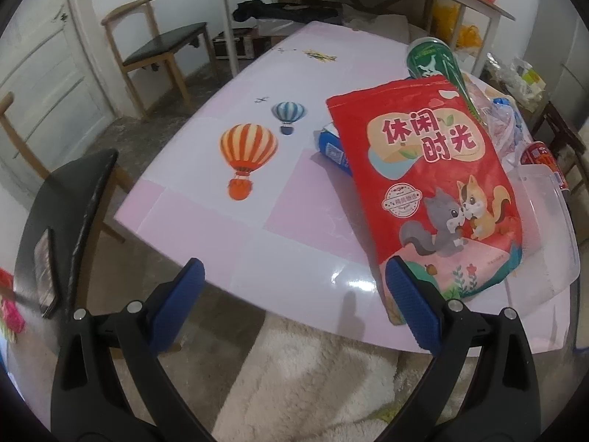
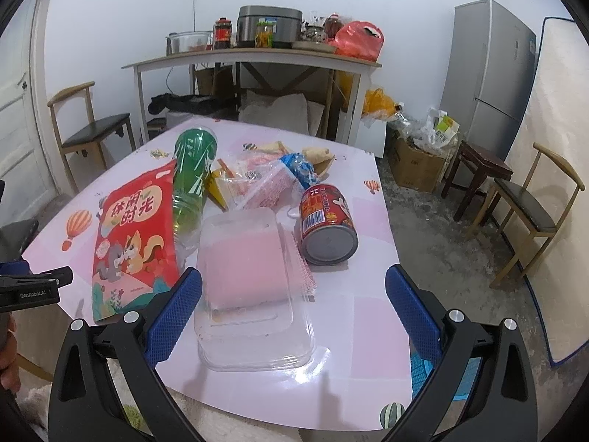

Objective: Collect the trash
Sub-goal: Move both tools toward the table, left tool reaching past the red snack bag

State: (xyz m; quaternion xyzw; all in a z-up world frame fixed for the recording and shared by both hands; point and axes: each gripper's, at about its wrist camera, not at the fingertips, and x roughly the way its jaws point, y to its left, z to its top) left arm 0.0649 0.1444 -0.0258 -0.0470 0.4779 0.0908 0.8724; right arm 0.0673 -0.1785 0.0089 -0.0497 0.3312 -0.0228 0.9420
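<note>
While both claws are hanging spread and empty, the right gripper is facing the clear plastic container; beside it are lying the red snack bag and tin can. Closing on one looks next; the left gripper is waiting near the bag.

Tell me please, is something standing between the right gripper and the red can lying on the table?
Partly. The right gripper is open, and the clear plastic container lies directly between its fingers, nearer than the red can. The can lies on its side just beyond the container's far right corner, so a straight reach would meet the container first.
</note>
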